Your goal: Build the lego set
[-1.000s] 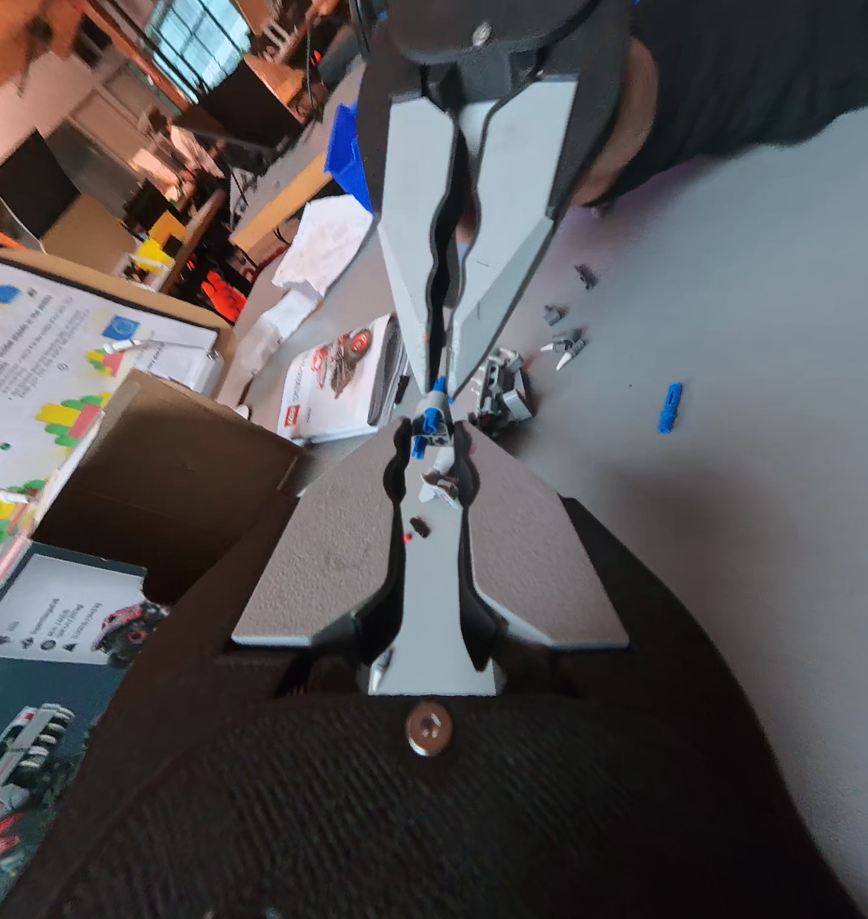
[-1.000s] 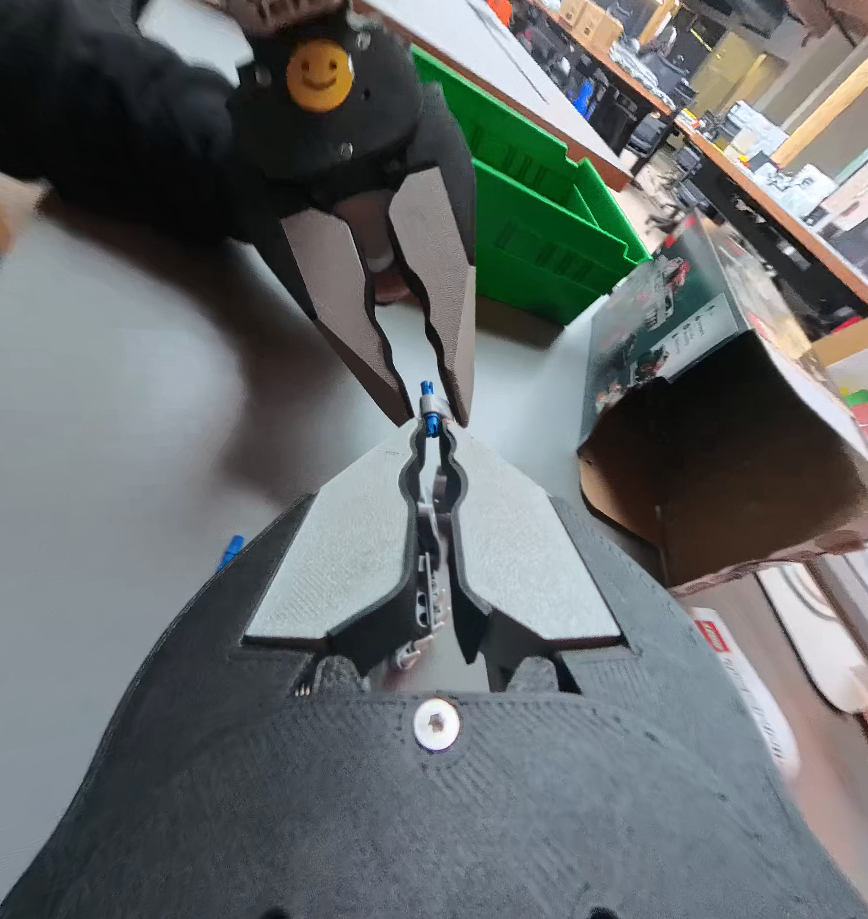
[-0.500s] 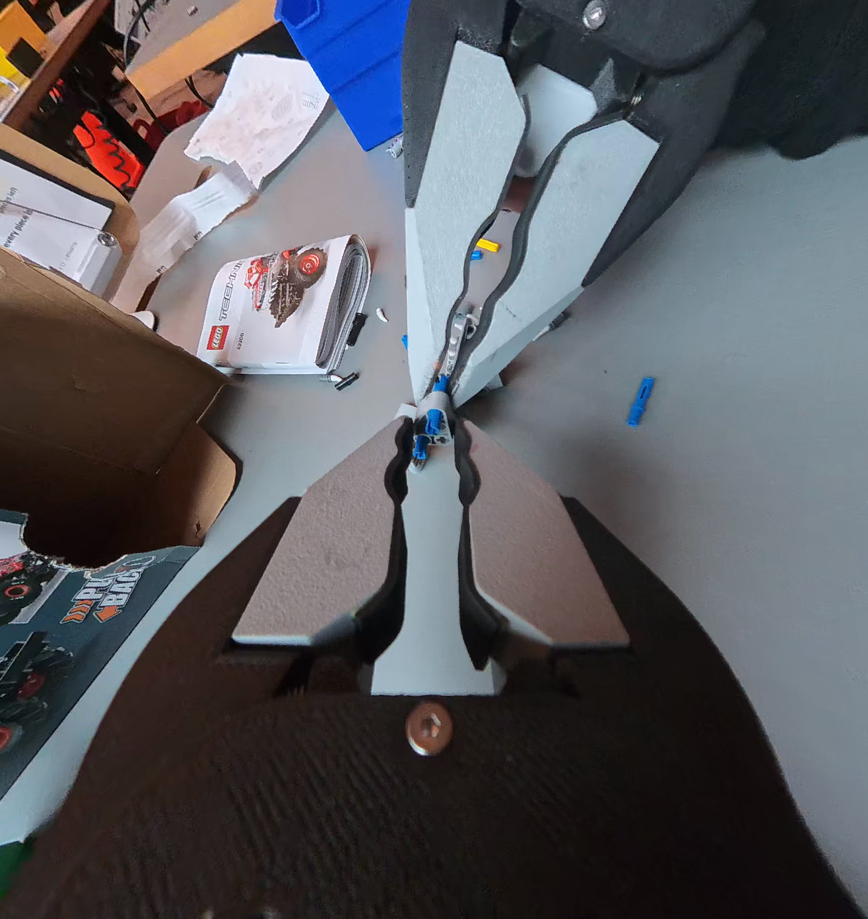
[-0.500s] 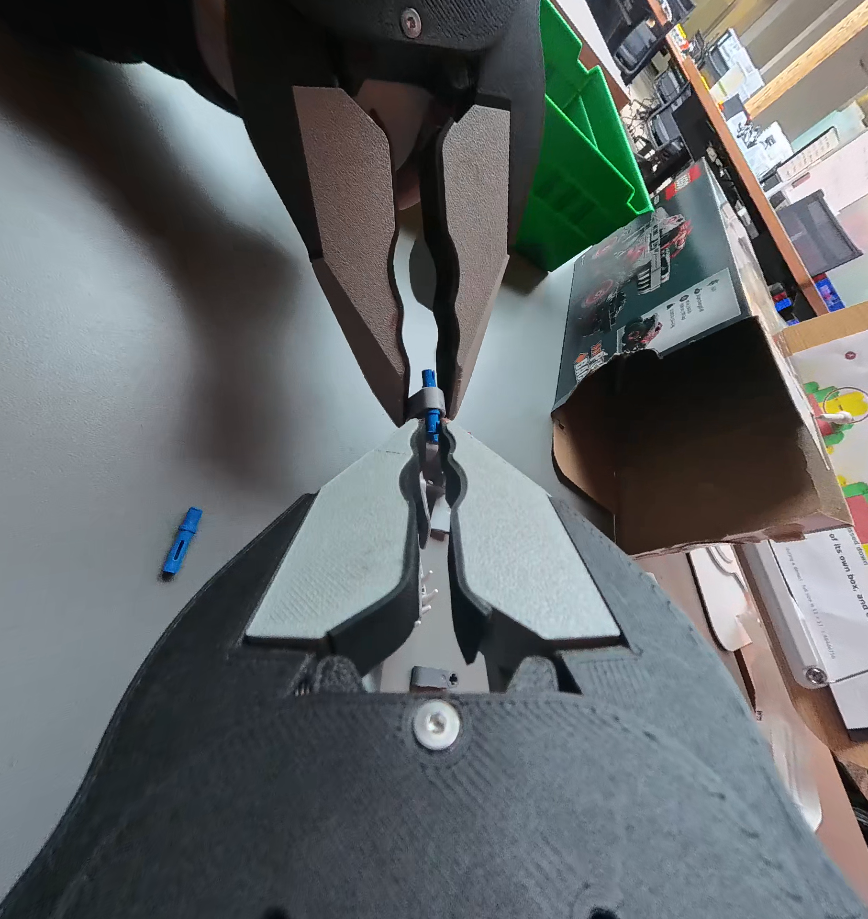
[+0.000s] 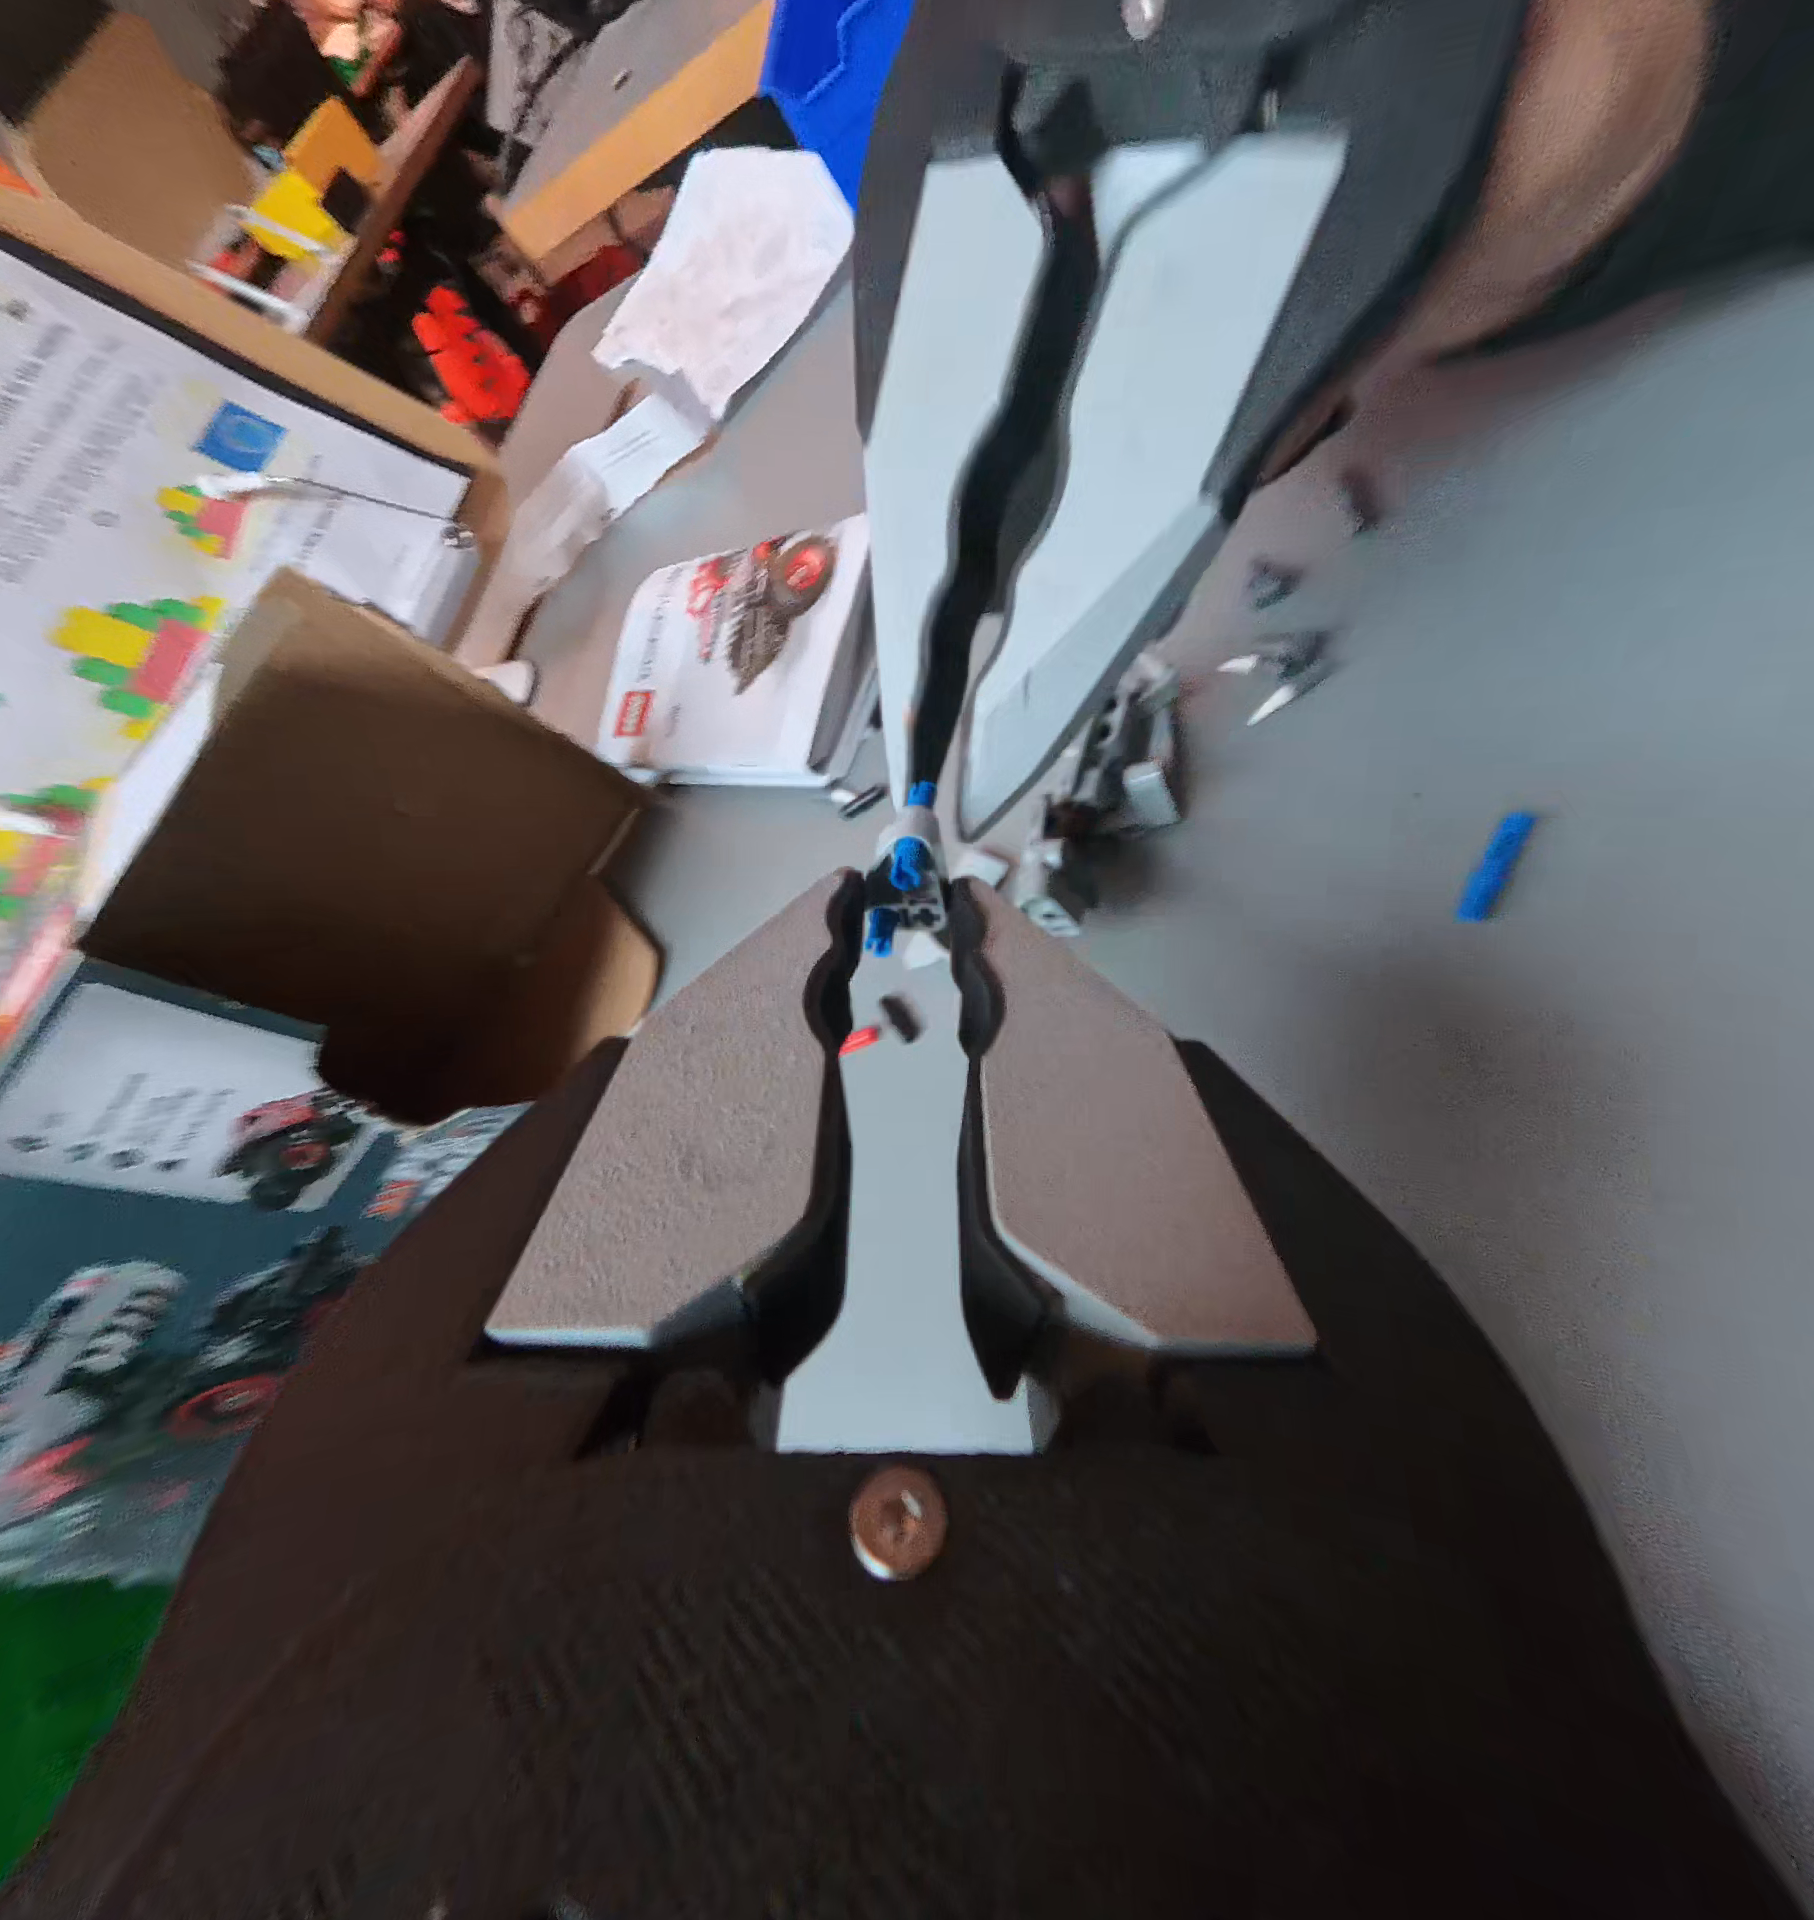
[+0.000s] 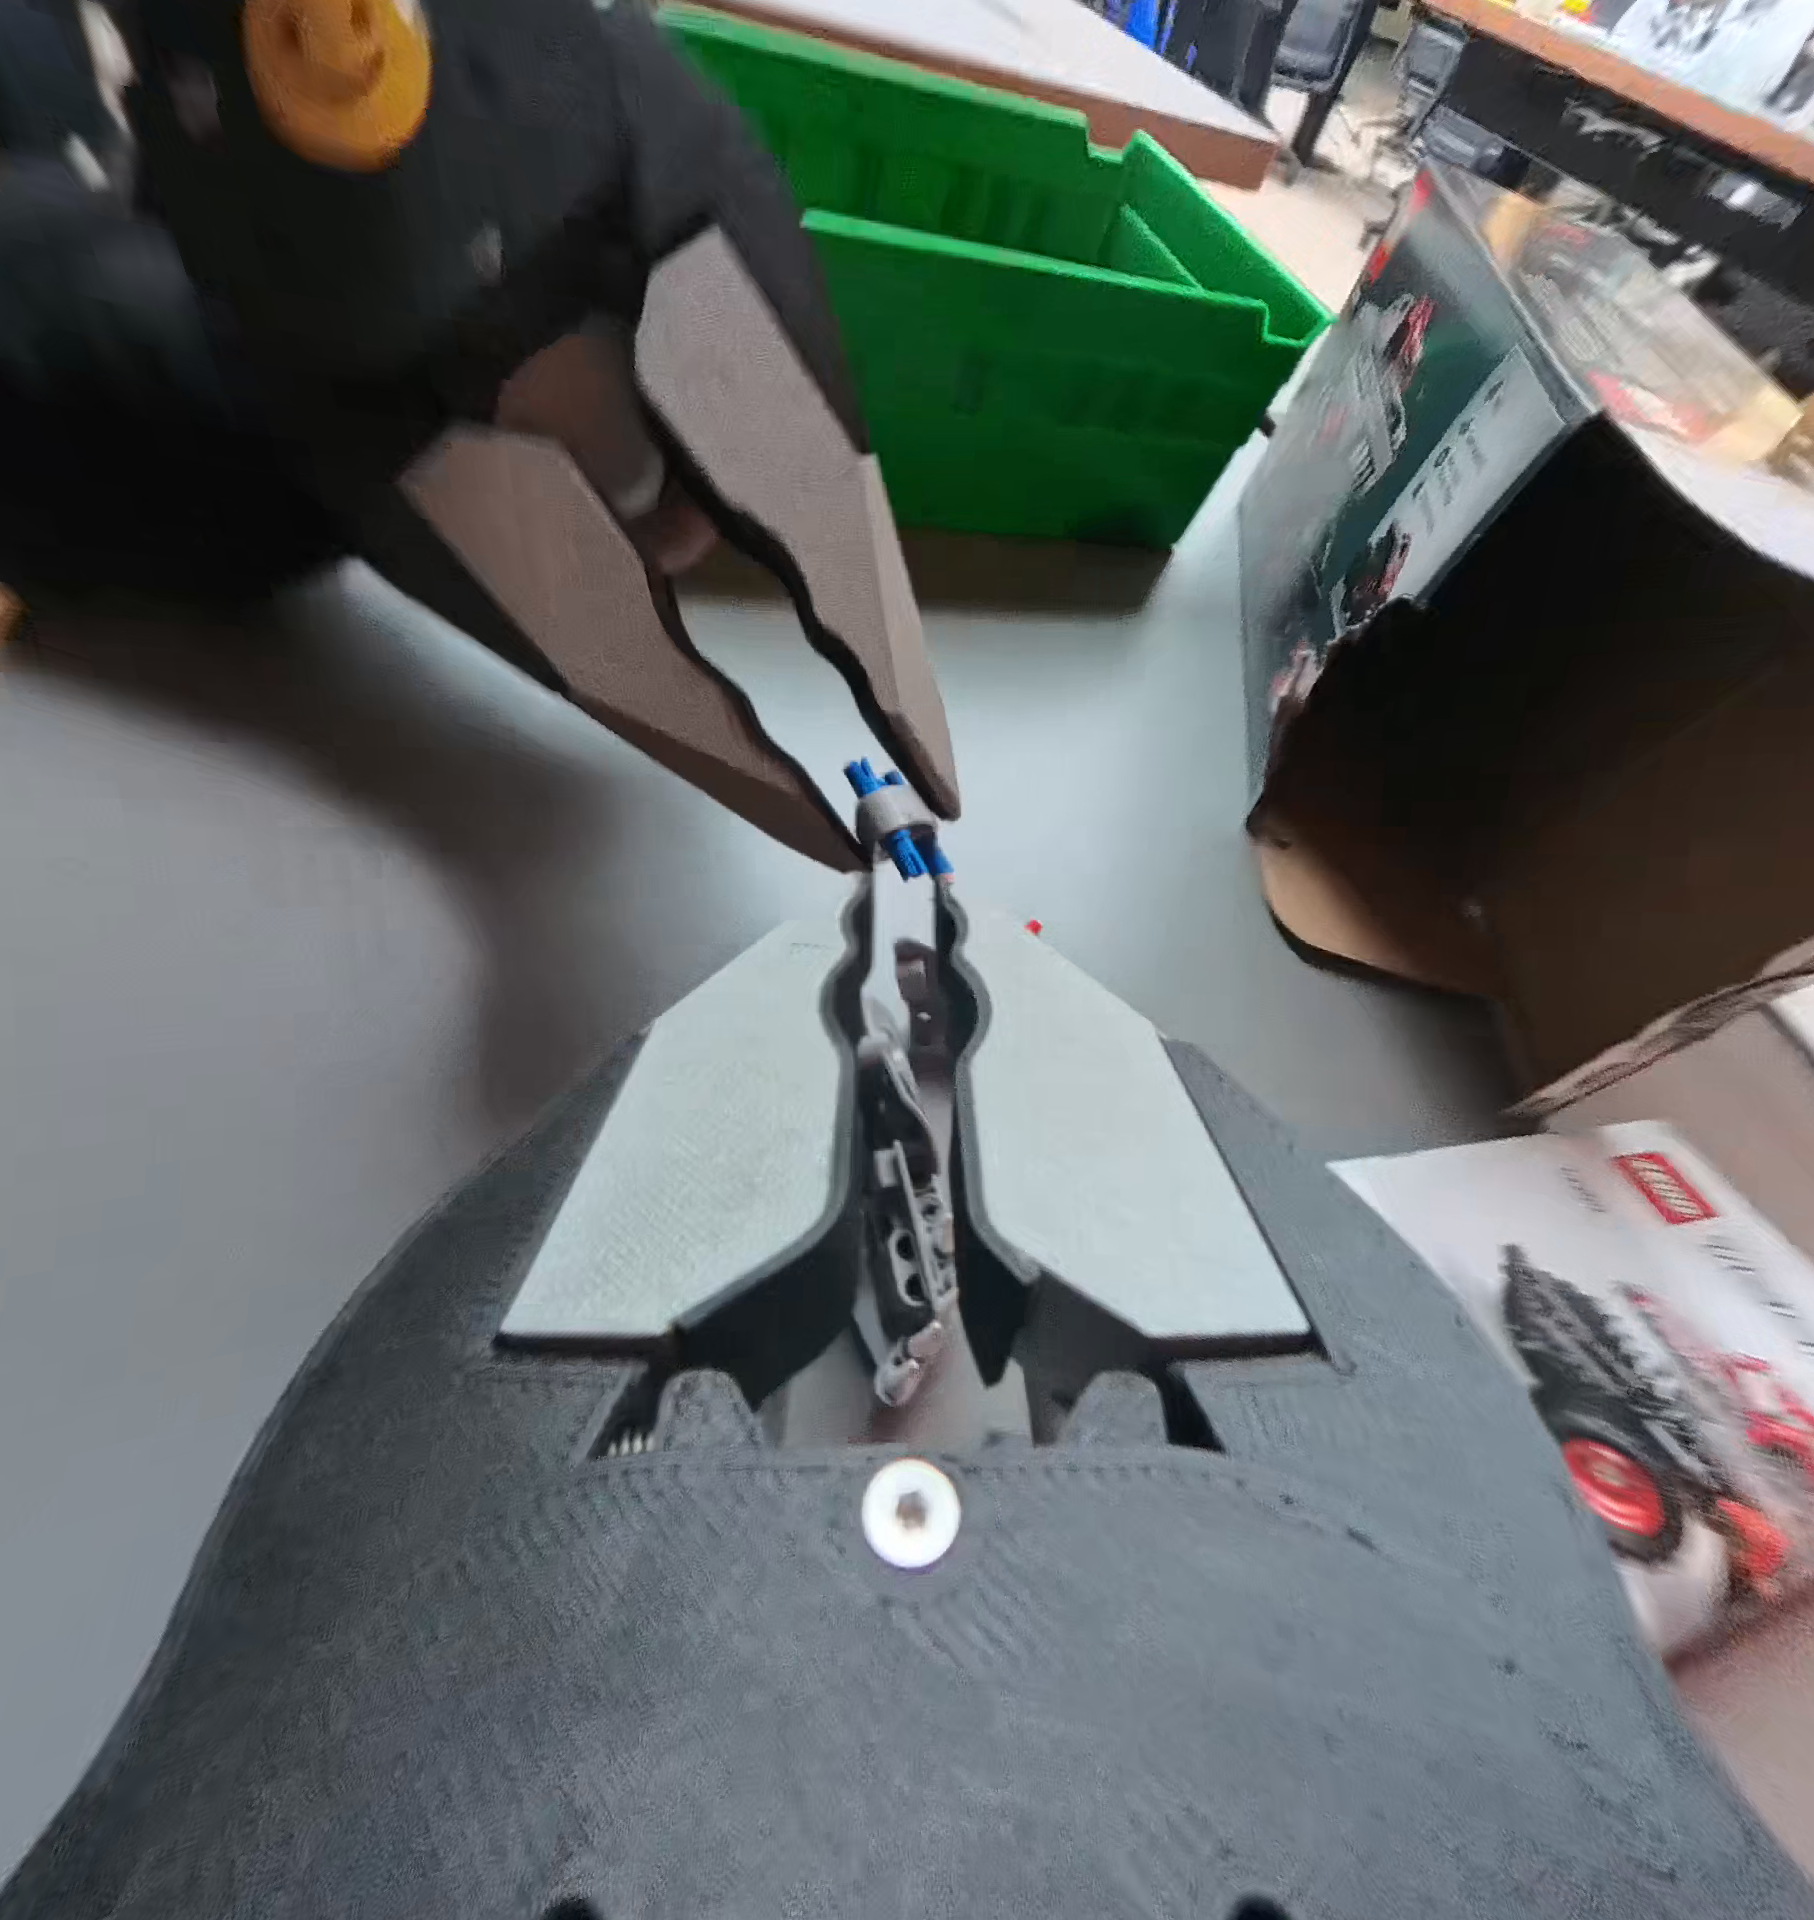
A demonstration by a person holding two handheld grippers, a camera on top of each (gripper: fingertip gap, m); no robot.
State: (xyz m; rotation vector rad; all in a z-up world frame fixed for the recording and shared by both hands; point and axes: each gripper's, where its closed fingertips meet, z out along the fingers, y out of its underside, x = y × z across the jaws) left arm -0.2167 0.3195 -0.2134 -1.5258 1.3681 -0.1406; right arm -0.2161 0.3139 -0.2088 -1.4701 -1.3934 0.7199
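My left gripper (image 5: 908, 906), with brown pads, is shut on a small grey connector (image 5: 918, 902) that has blue pins in it. It also shows in the right wrist view (image 6: 898, 831), coming in from the upper left with the connector (image 6: 882, 816) at its tips. My right gripper (image 6: 905, 883), with grey pads, meets it tip to tip and pinches a blue pin (image 6: 924, 860) that sticks out of the connector. In the left wrist view the right gripper (image 5: 924, 800) reaches down from above. Both are held above the grey table (image 5: 1505, 1143).
A partly built grey assembly (image 5: 1121, 769) and small loose pieces (image 5: 1282, 675) lie under the right gripper. A loose blue pin (image 5: 1495, 868) lies to the right. The instruction booklet (image 5: 737, 665), an open cardboard box (image 5: 363, 810) and green bins (image 6: 1038, 343) stand around. Both grippers' tips are close together, under 4 cm apart.
Both grippers have stayed tip to tip on the connector while swinging together; the left one now leans in from the upper left in the right wrist view. Both views are motion-blurred.
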